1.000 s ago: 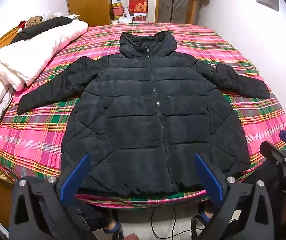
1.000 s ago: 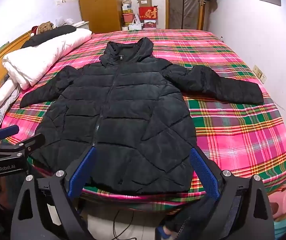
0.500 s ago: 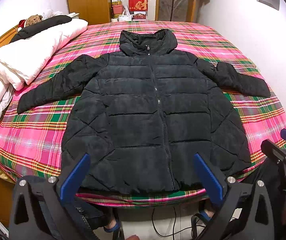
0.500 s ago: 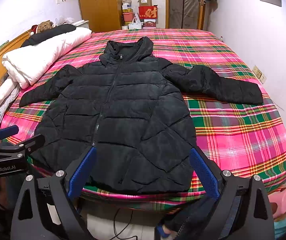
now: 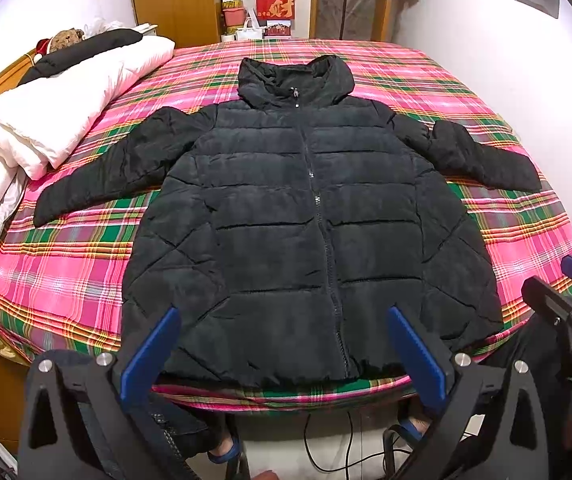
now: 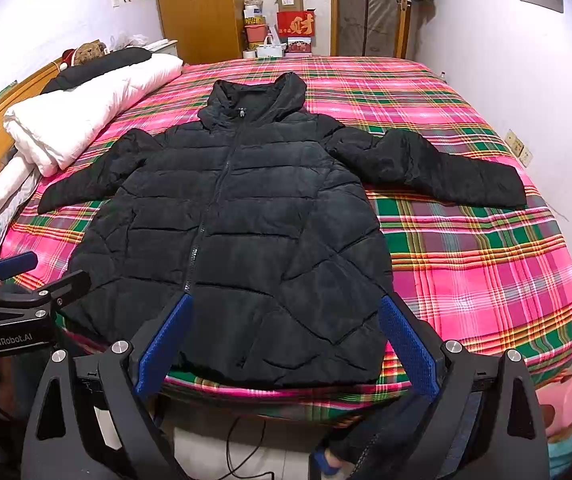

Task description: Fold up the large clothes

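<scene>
A black puffer jacket lies flat and zipped on the pink plaid bed, hood toward the far side, both sleeves spread outward. Its hem runs along the bed's near edge. My left gripper hangs open in front of the hem's middle, not touching it. Nothing sits between the blue fingers of my right gripper, which is open just before the hem's right half. Each gripper also shows at the edge of the other's view: the right gripper and the left gripper.
A folded white duvet and a black pillow lie along the bed's left side by the wooden headboard. Boxes and a wardrobe stand beyond the bed. Cables and a person's feet in blue slippers are on the floor below.
Both grippers have drifted slightly, so the jacket sits a little higher in the views. The jacket has not moved and both grippers stay open.
</scene>
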The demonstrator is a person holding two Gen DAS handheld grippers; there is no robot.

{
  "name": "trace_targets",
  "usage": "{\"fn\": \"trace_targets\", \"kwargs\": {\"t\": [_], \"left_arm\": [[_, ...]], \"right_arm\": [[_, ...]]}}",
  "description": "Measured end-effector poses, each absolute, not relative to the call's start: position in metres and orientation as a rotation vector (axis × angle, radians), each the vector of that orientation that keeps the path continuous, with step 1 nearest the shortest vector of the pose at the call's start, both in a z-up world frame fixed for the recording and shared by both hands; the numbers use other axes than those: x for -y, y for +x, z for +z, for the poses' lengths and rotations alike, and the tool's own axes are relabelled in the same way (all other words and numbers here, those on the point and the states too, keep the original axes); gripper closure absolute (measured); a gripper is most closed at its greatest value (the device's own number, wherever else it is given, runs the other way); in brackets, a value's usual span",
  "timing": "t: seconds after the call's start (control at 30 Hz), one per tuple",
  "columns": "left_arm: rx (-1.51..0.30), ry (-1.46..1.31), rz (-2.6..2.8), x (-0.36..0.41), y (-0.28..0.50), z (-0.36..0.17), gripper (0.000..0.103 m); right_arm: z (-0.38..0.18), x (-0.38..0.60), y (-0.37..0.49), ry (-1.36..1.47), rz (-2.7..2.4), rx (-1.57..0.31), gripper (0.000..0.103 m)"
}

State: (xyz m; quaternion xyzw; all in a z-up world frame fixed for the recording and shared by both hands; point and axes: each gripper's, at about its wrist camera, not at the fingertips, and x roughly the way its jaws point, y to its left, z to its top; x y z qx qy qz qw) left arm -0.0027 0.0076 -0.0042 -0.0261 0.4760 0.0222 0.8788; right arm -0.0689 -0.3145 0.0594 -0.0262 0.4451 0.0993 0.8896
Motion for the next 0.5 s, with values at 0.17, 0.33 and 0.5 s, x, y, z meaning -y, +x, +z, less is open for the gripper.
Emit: {"fn": "trace_targets", "kwargs": {"t": [0.17,0.33,0.5], "left_arm": [[-0.994,-0.054,0.047,-0.0087,-0.0027,-0.0050,0.000],[-0.995,-0.048,0.047,-0.0082,-0.0020,-0.0062,0.000],[-0.997,-0.047,0.049,-0.0081,-0.0023,-0.0071,0.000]], "right_arm": [[0.0589,0.3141,-0.0689,-0.055,0.206,-0.923,0.009],[0.0589,0.3142,-0.0686,-0.055,0.206,-0.925,0.009],[0.0584,0.3147,-0.0692,-0.055,0.207,-0.923,0.009]]}}
